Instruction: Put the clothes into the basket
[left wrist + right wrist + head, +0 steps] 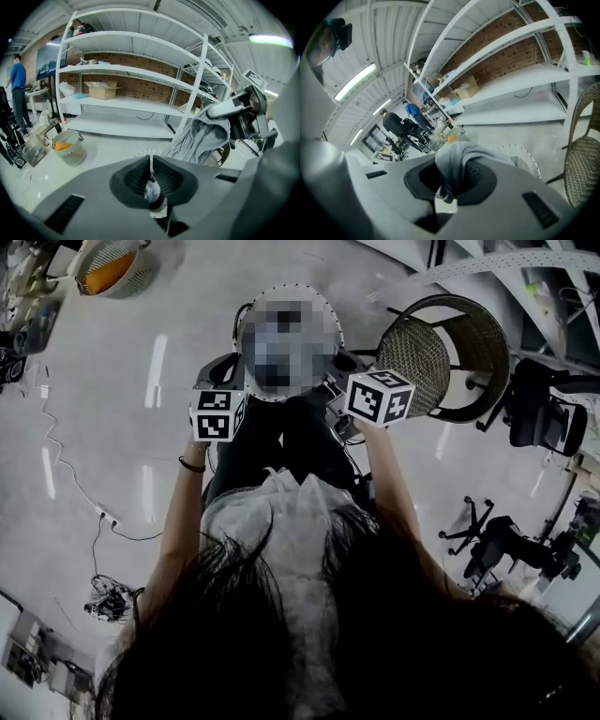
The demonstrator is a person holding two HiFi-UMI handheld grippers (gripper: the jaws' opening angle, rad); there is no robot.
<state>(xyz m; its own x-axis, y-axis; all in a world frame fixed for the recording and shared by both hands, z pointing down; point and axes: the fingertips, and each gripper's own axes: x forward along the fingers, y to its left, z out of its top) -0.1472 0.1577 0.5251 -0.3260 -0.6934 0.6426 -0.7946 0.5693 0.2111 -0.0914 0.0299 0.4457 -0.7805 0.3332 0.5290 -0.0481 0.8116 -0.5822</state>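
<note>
The right tool (453,183) is clenched on a grey garment (461,161); the cloth is bunched between its jaws and falls forward over them. In the left gripper view this same garment (202,137) hangs down from the right tool in the air, in loose folds, well above the floor. The left tool (151,163) has its jaws pressed together, with nothing between them. The round white basket (524,157) stands on the floor just in front of both tools, and in the head view its rim (289,287) lies between the two marker cubes. Whether the lower end of the garment reaches the basket, I cannot tell. A wicker chair (441,348) stands just beside the basket, and white shelves (131,70) stand behind.
</note>
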